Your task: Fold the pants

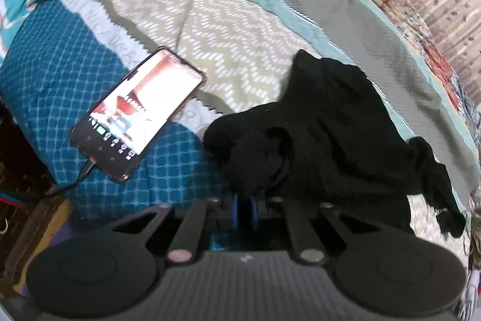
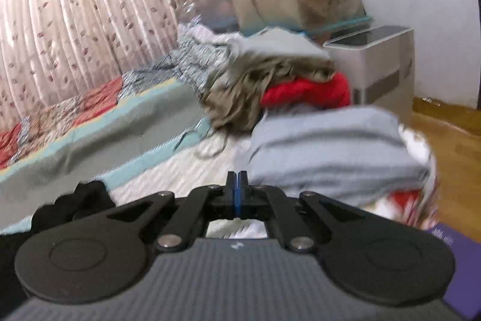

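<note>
Black pants [image 1: 324, 134] lie crumpled in a heap on the bed in the left wrist view. My left gripper [image 1: 245, 200] is at the near edge of the heap, and its blue-padded fingers [image 1: 235, 211] stand narrowly apart with black cloth between their tips. A corner of the black pants [image 2: 81, 194] shows at the lower left of the right wrist view. My right gripper [image 2: 237, 179] is shut with nothing in it, held above the bed and pointed at a folded grey garment [image 2: 330, 146].
A lit phone [image 1: 138, 113] on a cable lies on the blue quilt [image 1: 51, 74], left of the pants. A pile of clothes [image 2: 270, 89] and a white cabinet [image 2: 375, 62] stand beyond the right gripper. A curtain [image 2: 75, 5] hangs behind the bed.
</note>
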`<state>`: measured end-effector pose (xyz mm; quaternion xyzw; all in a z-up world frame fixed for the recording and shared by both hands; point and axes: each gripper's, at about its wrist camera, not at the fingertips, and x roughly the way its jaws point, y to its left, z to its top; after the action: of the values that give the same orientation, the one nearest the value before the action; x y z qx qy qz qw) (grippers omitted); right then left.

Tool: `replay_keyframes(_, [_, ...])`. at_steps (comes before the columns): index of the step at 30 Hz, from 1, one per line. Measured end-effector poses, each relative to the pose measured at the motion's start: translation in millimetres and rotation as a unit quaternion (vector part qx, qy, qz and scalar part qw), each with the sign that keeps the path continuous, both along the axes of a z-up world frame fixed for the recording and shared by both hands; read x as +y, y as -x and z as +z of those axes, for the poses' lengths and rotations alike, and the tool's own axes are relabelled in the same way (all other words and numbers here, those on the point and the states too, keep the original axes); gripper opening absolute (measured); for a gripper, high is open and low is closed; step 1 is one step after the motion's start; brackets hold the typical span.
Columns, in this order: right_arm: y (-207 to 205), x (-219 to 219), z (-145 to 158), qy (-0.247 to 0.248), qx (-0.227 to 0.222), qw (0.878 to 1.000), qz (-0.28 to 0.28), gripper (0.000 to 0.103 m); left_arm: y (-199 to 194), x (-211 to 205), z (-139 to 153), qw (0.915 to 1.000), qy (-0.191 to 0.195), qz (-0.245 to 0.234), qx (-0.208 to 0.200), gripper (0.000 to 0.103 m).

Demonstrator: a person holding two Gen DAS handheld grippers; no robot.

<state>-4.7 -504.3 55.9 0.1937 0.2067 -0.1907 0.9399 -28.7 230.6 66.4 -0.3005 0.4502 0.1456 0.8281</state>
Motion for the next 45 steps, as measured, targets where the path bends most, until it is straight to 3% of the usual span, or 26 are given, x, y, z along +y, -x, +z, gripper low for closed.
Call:
replay_keyframes(4, [-36,-5,-12,-0.078,0.036,0.993,0.078,0.011,1,-4,-3,0.998,-0.045,-0.001,0.044,0.026])
replay_keyframes(8, [-63,20,-48,-0.106,0.081,0.985,0.113,0.046,27,1,8,0.9971,-0.059,0.023,0.041,0.033])
replay_keyframes(10, [-66,25,-68,-0.125,0.094,0.98,0.121,0.047,37,-13,29,0.9934,-0.113,0.017,0.016,0.029])
replay_keyframes(13, [-65,30,-89,-0.159,0.104,0.973,0.134,0.048,31,-55,62,0.9732,-0.225,-0.035,-0.03,0.03])
replay_keyframes(14, [-64,30,-92,-0.169,0.105,0.97,0.139,0.043,25,-73,70,0.9651,-0.249,-0.064,-0.049,0.03])
replay_keyframes(15, [-62,32,-94,-0.173,0.105,0.968,0.151,0.029,17,-91,76,0.957,-0.265,-0.098,-0.066,0.031])
replay_keyframes(19, [-55,42,-66,-0.107,0.088,0.975,0.176,0.028,-34,-193,74,0.9003,-0.311,-0.279,-0.123,0.034])
replay_keyframes(22, [-46,40,-48,-0.048,0.077,0.983,0.162,0.028,-75,-271,46,0.8535,-0.292,-0.403,-0.153,0.044])
replay_keyframes(25, [-32,36,-35,0.02,0.07,0.988,0.138,0.028,-106,-340,8,0.8163,-0.254,-0.501,-0.136,0.045])
replay_keyframes(29, [-20,26,-31,0.058,0.066,0.989,0.115,0.028,-117,-396,-42,0.7606,-0.273,-0.58,-0.105,0.043])
replay_keyframes(30, [-18,26,-32,0.064,0.064,0.989,0.113,0.028,-120,-406,-56,0.7489,-0.287,-0.591,-0.084,0.029])
replay_keyframes(31, [-16,25,-28,0.071,0.06,0.989,0.111,0.028,-123,-414,-66,0.7444,-0.302,-0.592,-0.068,0.008])
replay_keyframes(32, [-25,22,-34,0.076,0.057,0.989,0.111,0.028,-126,-417,-71,0.745,-0.312,-0.587,-0.06,0.008])
replay_keyframes(33, [-28,23,-32,0.084,0.051,0.989,0.11,0.028,-129,-417,-71,0.7525,-0.317,-0.574,-0.063,0.003])
replay_keyframes(35, [-27,22,-21,0.105,0.026,0.989,0.1,0.028,-137,-419,-59,0.773,-0.313,-0.546,-0.081,0.004])
replay_keyframes(37, [-21,22,-8,0.119,-0.007,0.99,0.077,0.028,-144,-418,-39,0.796,-0.3,-0.511,-0.124,0.004])
replay_keyframes(38, [-22,20,-5,0.12,-0.018,0.99,0.066,0.028,-150,-422,-34,0.8014,-0.303,-0.497,-0.139,0.004])
replay_keyframes(40, [-38,14,-11,0.118,-0.018,0.992,0.051,0.028,-162,-438,-31,0.807,-0.327,-0.469,-0.15,0.004])
replay_keyframes(44, [-98,14,-67,0.139,0.111,0.981,0.074,0.038,-183,-458,-49,0.8058,-0.379,-0.441,-0.11,0.009])
replay_keyframes(45, [-98,11,-74,0.13,0.119,0.982,0.068,0.04,-183,-453,-46,0.8134,-0.371,-0.435,-0.106,0.009])
